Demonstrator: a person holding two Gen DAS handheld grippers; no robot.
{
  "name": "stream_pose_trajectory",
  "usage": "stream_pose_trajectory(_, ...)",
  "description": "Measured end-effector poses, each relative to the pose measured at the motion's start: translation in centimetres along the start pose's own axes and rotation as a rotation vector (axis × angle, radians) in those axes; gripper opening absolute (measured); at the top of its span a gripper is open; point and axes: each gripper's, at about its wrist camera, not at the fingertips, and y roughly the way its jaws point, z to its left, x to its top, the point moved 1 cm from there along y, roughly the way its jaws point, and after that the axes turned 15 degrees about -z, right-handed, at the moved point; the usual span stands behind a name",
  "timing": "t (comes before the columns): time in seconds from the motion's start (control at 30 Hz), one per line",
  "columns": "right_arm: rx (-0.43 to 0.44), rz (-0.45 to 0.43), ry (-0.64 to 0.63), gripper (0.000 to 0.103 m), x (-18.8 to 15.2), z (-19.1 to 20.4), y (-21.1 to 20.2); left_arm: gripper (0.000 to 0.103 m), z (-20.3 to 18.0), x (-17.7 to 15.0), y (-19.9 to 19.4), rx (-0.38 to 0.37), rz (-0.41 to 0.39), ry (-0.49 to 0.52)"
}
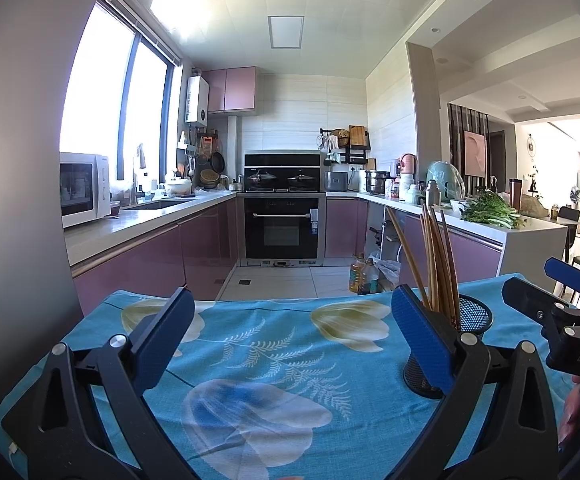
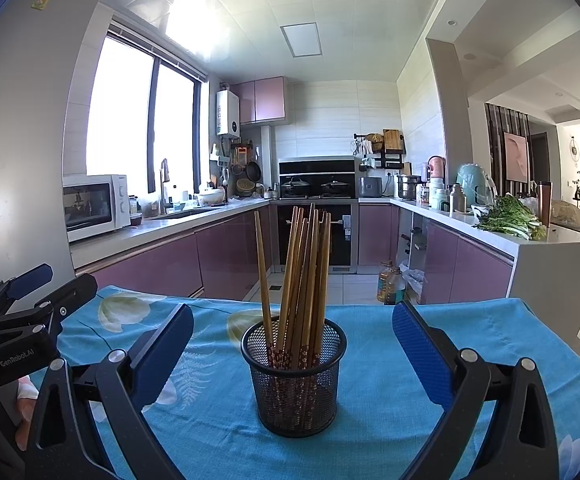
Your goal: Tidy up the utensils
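A black mesh cup [image 2: 295, 380] stands upright on the blue flowered cloth [image 2: 369, 360], holding several wooden chopsticks [image 2: 303, 276] that lean out of its top. My right gripper [image 2: 293, 344] is open, its blue fingers [image 2: 421, 356] spread wide on either side of the cup and apart from it. In the left wrist view the same cup [image 1: 467, 320] sits behind the right blue finger [image 1: 423, 340], with the chopsticks [image 1: 437, 260] rising above it. My left gripper [image 1: 290, 340] is open over bare cloth [image 1: 274, 360] and holds nothing.
The right gripper's body [image 1: 561, 312] shows at the left wrist view's right edge, and the left gripper's body [image 2: 14, 320] at the other view's left edge, each held by a hand. Beyond the table lie the kitchen floor, purple cabinets, oil bottles [image 2: 389, 284] and an oven [image 1: 282, 224].
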Motion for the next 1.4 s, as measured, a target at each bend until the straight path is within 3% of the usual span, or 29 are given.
stream_pose_trajectory(1.4,-0.008,0.006,0.012,0.096,-0.58,-0.38,0.15,0.097,-0.12,-0.11,0.42,-0.006,0.004,0.001)
